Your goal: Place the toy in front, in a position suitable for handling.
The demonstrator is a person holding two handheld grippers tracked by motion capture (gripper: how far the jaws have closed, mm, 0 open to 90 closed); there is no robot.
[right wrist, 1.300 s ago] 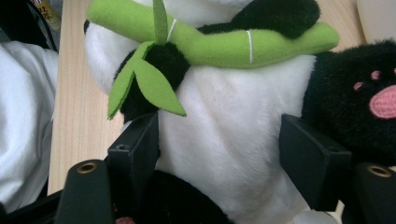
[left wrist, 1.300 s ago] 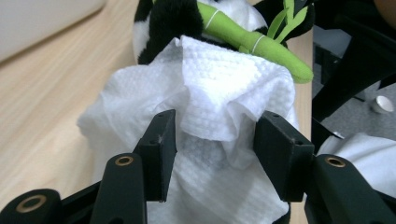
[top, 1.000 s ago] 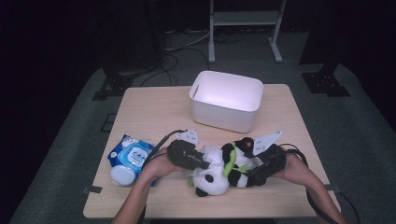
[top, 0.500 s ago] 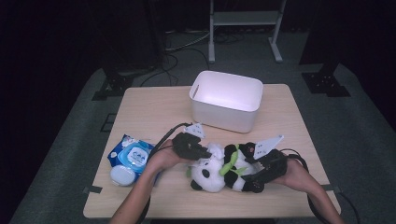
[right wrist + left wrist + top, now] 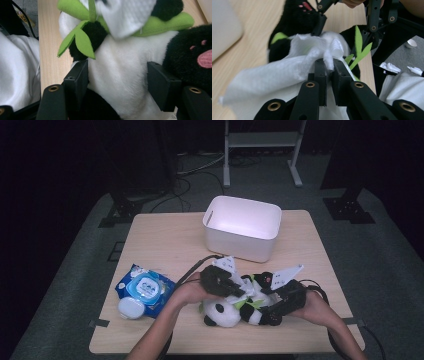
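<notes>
Your left claw is clamped on a white wipe: in the left gripper view its two black jaws stand almost together with a fold of the cloth pinched between them. These jaws have just been closing, and the wipe is the thing between them. The wipe lies spread over the panda plush toy, on its white belly, and part of it hangs toward the camera.

Your right claw holds the panda by its body. In the right gripper view the jaws stand on both sides of the white fur and press into it, with a black paw with pink pads at the right and green felt leaves above.

In the high view the panda lies on its side on the wooden table, near the front edge, between your two hands. The white bin stands behind it, well apart from it. A blue pack of wipes lies at the left of your left hand, near it, and a white round lid lies just beside the pack.
</notes>
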